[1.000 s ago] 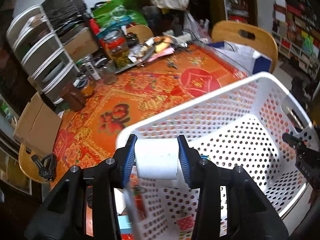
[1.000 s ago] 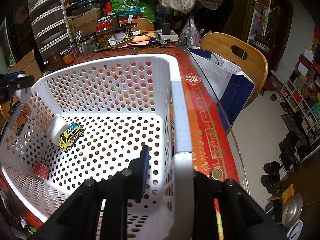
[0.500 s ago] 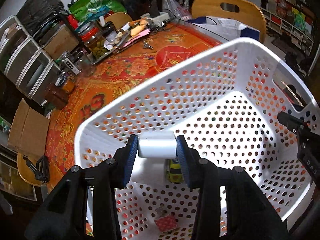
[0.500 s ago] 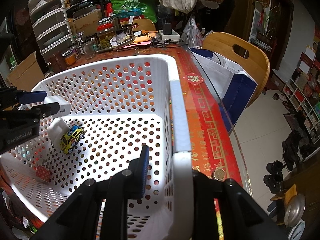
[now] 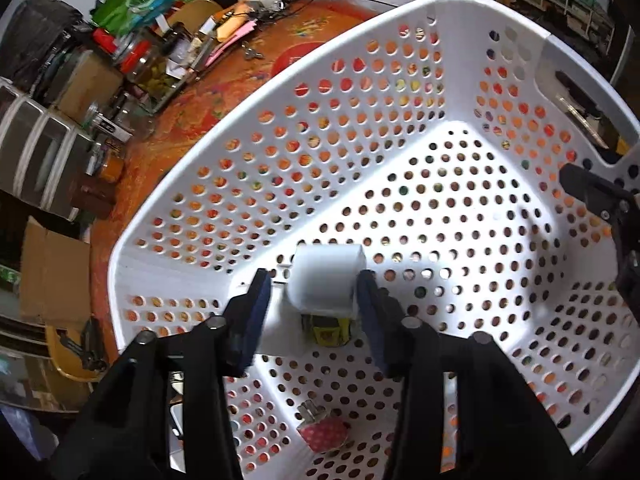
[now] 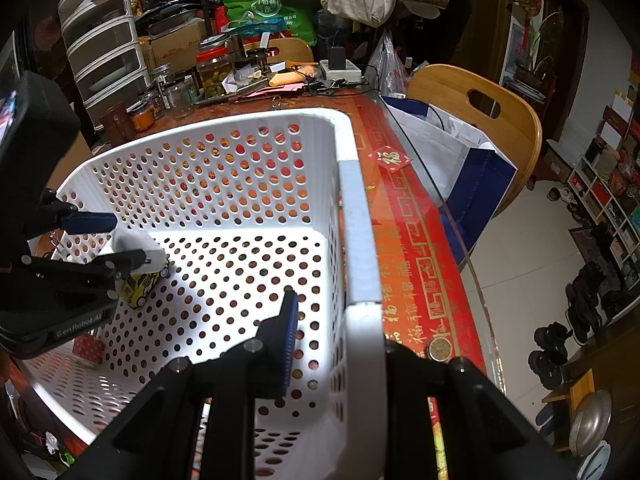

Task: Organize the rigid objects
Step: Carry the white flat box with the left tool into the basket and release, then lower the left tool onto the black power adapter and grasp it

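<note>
A white perforated basket stands on the red patterned table; it also shows in the right wrist view. My left gripper is inside the basket with its jaws apart; the white cylinder sits loose between the pads, touching only the right one, just above a yellow toy car. The cylinder and car show in the right wrist view too. My right gripper is shut on the basket's rim. A small red dotted item lies on the basket floor.
Jars, papers and a power strip crowd the table's far end. Drawer units stand at the back left. A wooden chair with a bag stands to the right. A coin lies near the table edge.
My left gripper moved over the rim and down into the basket with the cylinder, then its jaws opened. The right gripper kept its hold on the rim.
</note>
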Motion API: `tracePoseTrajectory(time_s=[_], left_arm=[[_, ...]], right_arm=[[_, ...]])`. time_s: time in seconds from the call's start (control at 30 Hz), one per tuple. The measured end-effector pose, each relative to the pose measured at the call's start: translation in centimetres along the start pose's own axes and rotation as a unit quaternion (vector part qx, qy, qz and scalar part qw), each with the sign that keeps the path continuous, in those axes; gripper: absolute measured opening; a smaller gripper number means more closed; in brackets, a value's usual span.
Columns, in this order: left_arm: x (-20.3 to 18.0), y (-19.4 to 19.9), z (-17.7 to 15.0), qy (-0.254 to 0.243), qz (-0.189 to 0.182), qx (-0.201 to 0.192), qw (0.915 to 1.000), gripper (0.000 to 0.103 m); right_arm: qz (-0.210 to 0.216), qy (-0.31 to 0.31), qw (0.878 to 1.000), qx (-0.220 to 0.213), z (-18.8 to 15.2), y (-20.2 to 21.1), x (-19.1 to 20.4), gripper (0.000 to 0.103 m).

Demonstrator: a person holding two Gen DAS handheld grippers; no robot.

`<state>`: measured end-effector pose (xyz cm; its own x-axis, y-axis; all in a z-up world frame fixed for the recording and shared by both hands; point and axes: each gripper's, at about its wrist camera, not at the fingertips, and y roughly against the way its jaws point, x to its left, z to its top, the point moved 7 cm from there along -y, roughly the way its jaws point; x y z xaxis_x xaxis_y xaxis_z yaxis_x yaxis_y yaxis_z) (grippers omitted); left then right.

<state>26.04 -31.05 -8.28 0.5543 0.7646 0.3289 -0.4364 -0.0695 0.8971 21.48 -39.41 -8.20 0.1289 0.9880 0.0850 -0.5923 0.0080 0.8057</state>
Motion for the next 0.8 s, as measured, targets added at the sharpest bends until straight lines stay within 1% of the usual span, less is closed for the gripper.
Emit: tracePoseTrajectory(time_s=[0.03,0.07,0.1,0.2,0.27,0.3,0.33,0.37,0.4,0.43,0.5,0.53,0.6,0.67,0.73,0.8], left_arm=[[0.1,0.2,0.1,0.004,-0.007,-0.006,1.0,0.066],[0.7,0.9,0.2,0.013,-0.012,-0.025,0.9995,0.071],[1.3,1.5,0.1,0.019,-0.011,-0.034,0.9992,0.075],[4.3,4.7,-1.2,0.051,-0.017,-0.083,0.9951,0.076],[7.7,7.6,-3.1,0.084,-0.019,-0.121,0.9889,0.08],[9.3,8.7,-4.1,0.098,-0.017,-0.135,0.9859,0.085],[11.1,9.8,-5.5,0.114,-0.012,-0.15,0.982,0.095],[13.4,10.8,-7.1,0.132,-0.003,-0.163,0.9777,0.1],[15.2,11.2,-8.4,0.148,0.002,-0.168,0.9746,0.103],[17.2,11.3,-9.9,0.169,0.009,-0.171,0.9708,0.103],[21.4,9.8,-12.7,0.213,0.023,-0.153,0.9647,0.103],[23.2,8.3,-14.0,0.235,0.024,-0.135,0.9622,0.103],[26.0,4.1,-16.5,0.275,0.012,-0.089,0.9573,0.103],[27.4,-0.4,-18.5,0.299,-0.001,-0.046,0.9532,0.103],[27.7,-3.1,-19.4,0.309,-0.009,-0.025,0.9508,0.102],[27.4,-5.5,-19.8,0.316,-0.036,-0.011,0.9478,0.102]], right_arm=[[0.0,0.0,1.0,0.0,0.0,0.0,0.0,0.021],[0.0,0.0,1.0,0.001,0.0,0.0,0.0,0.021],[0.0,0.0,1.0,0.002,0.0,0.0,0.1,0.021],[0.0,0.001,1.0,0.003,-0.2,0.1,0.1,0.021],[0.0,0.002,1.0,0.004,-0.2,0.0,0.1,0.021],[0.0,0.002,1.0,0.004,-0.2,0.0,0.1,0.021],[0.0,0.003,1.0,0.004,-0.2,0.0,0.1,0.021],[0.0,0.004,1.0,0.004,-0.2,0.0,0.2,0.021],[0.0,0.004,1.0,0.004,-0.2,0.0,0.2,0.021],[0.0,0.004,1.0,0.004,-0.1,-0.1,0.2,0.021],[-0.001,0.005,1.0,0.004,-0.1,-0.1,0.2,0.021],[-0.001,0.005,1.0,0.004,-0.1,-0.1,0.1,0.021],[-0.001,0.005,1.0,0.003,0.0,-0.1,0.1,0.021],[-0.001,0.004,1.0,0.004,0.0,-0.2,0.1,0.021],[-0.001,0.005,1.0,0.004,0.0,-0.1,0.1,0.021],[-0.001,0.003,1.0,0.005,0.0,-0.1,0.0,0.021]])
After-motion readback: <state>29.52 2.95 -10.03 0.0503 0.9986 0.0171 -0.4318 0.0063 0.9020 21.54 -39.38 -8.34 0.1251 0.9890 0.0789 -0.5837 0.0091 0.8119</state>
